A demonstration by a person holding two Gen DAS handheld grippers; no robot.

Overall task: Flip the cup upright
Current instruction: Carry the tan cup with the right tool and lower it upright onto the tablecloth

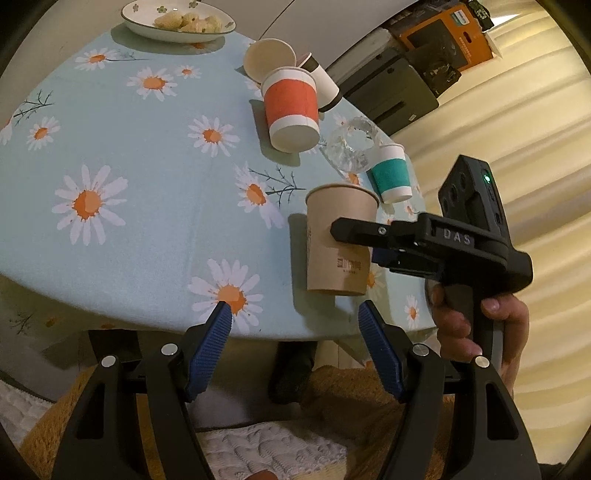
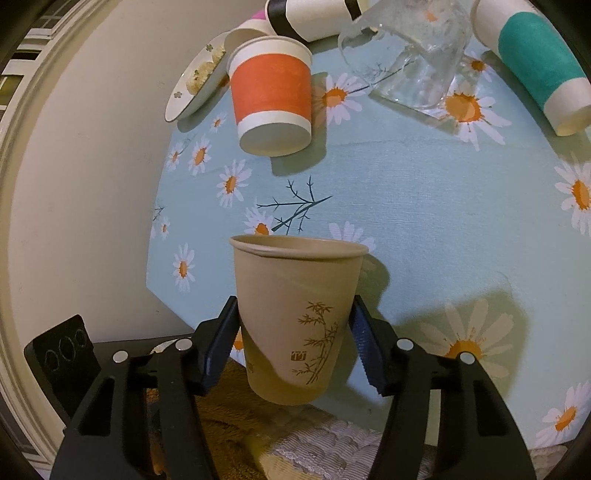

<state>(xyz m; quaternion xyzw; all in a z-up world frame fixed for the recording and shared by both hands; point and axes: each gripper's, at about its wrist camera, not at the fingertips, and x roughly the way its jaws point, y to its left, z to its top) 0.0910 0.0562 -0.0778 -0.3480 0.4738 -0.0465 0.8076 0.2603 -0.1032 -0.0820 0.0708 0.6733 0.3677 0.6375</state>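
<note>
A tan paper cup (image 2: 295, 317) with a bamboo print is upright, rim up, held between the blue pads of my right gripper (image 2: 293, 347), which is shut on it. In the left wrist view the same cup (image 1: 338, 240) sits near the table's front right edge with the right gripper (image 1: 369, 240) clamped on its side. I cannot tell whether its base touches the cloth. My left gripper (image 1: 295, 321) is open and empty, at the table's front edge, left of and below the cup.
Upside-down cups stand further back: an orange-banded cup (image 1: 291, 110), a teal-banded cup (image 1: 391, 177), a black-banded cup (image 1: 325, 85) and a glass (image 1: 354, 147). A plate of biscuits (image 1: 177, 20) sits at the far side. The daisy tablecloth (image 1: 147, 184) covers the round table.
</note>
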